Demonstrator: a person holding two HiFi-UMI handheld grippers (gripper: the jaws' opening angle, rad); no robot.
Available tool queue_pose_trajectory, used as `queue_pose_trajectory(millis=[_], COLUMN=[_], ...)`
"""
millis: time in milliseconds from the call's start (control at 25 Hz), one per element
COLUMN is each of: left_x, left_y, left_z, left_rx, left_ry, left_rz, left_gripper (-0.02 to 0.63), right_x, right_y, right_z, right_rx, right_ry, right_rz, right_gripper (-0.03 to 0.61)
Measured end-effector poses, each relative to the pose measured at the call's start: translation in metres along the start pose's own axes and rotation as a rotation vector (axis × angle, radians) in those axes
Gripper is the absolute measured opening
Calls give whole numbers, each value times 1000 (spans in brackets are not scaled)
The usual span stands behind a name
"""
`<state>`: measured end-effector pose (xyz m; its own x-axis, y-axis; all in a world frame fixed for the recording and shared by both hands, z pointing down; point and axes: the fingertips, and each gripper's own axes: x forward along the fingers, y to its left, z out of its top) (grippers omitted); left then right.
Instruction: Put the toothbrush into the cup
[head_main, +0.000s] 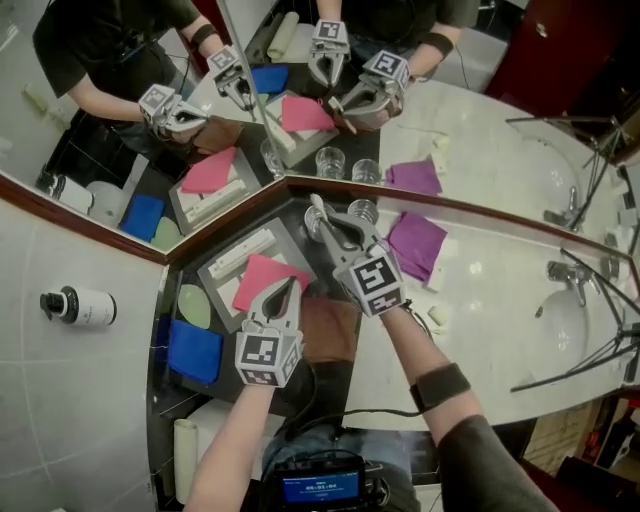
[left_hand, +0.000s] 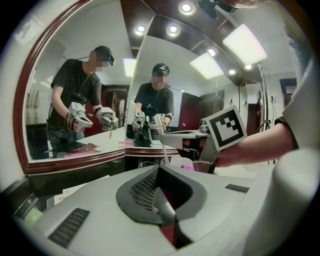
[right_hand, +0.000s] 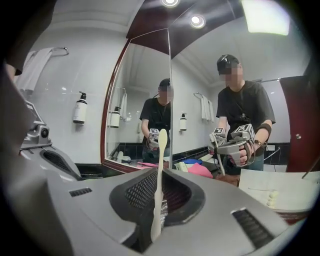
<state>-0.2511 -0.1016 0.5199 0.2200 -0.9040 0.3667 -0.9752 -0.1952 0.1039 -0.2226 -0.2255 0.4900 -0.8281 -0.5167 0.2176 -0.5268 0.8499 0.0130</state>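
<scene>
The right gripper (head_main: 335, 232) is clamping a white toothbrush (right_hand: 159, 185) between its pads, with the handle standing nearly upright. In the head view the toothbrush (head_main: 322, 215) is hanging above the dark counter (head_main: 160, 330), near the corner where two wood-framed mirrors (head_main: 110, 140) are meeting. It is just beside a clear glass cup (head_main: 362, 211) and is not in it. The left gripper (head_main: 287, 290) is hovering over a pink cloth (head_main: 255, 280) on a grey tray (head_main: 225, 262). In the left gripper view its jaws are pressing together on nothing.

A blue cloth (head_main: 194, 350) and a pale green oval item (head_main: 195, 305) are lying at the dark counter's left end. A purple cloth (head_main: 418, 243) is lying on the white marble counter (head_main: 480, 290). That counter is running right to a sink (head_main: 560, 320) with a faucet (head_main: 565, 270). A pump bottle (head_main: 80, 305) is hanging on the white wall, and ceiling lights are glowing overhead.
</scene>
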Motion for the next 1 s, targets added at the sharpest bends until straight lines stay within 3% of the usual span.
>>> queue_pose_trajectory(millis=[360, 1000], left_x=[41, 53], left_y=[38, 51], left_z=[-3, -14], left_rx=[-24, -57], left_ry=[-10, -16], left_rz=[16, 15], left_gripper=[0, 0], right_x=[63, 92], right_y=[-9, -18], right_z=[-2, -43], right_rx=[-43, -51], right_ry=[-22, 58], right_rz=[-23, -37], right_gripper=[49, 54])
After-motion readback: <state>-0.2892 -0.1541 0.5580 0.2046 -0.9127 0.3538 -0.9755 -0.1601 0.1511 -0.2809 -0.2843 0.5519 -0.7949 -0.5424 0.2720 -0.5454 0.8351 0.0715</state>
